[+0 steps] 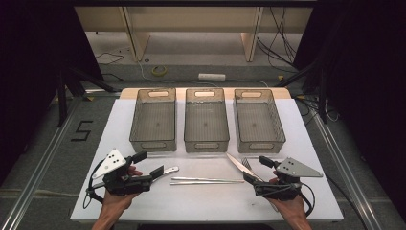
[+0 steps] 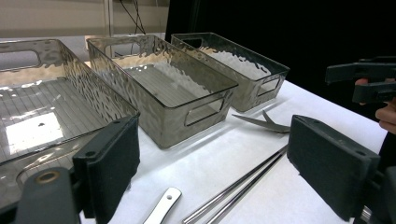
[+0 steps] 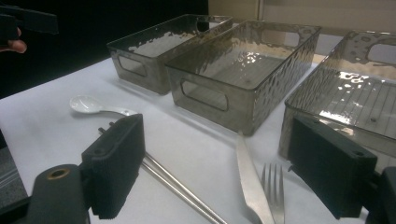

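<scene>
Both hand-held grippers, left and right, are hovering open, empty. Approaching the knife or chopsticks low and square would likely be gripping best.

A single black numeral "5", formed of straight taped strokes, stands on the grey floor at about nine o'clock from the white counter in the high view. The two gripper views carry no lettering, label or brand that can be read.
</scene>
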Tool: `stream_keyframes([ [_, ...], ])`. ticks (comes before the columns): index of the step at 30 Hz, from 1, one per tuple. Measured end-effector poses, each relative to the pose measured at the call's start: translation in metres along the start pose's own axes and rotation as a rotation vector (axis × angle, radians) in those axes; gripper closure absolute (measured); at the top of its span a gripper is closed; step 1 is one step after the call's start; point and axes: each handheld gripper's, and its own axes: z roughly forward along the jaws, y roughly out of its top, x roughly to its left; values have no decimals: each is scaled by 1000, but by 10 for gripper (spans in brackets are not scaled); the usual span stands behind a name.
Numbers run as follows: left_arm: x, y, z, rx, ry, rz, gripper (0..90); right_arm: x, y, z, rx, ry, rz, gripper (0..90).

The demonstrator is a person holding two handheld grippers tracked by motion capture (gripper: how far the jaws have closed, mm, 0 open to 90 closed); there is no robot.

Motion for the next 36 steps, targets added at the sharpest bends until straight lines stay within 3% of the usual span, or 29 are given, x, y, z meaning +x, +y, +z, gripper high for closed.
stream_keyframes([
  [13,-2,1,2,10,2,21,158,1,0,1,5,1,-6,202],
  [19,-5,5,5,48,18,32,154,0,0,0,5,-8,-3,202],
  [23,-6,10,9,104,20,36,155,-1,0,1,4,-7,-4,202],
  [28,-15,18,16,197,36,95,158,-2,0,1,5,-13,5,202],
  [36,-27,37,38,356,-9,169,167,-5,0,0,0,-19,12,201],
])
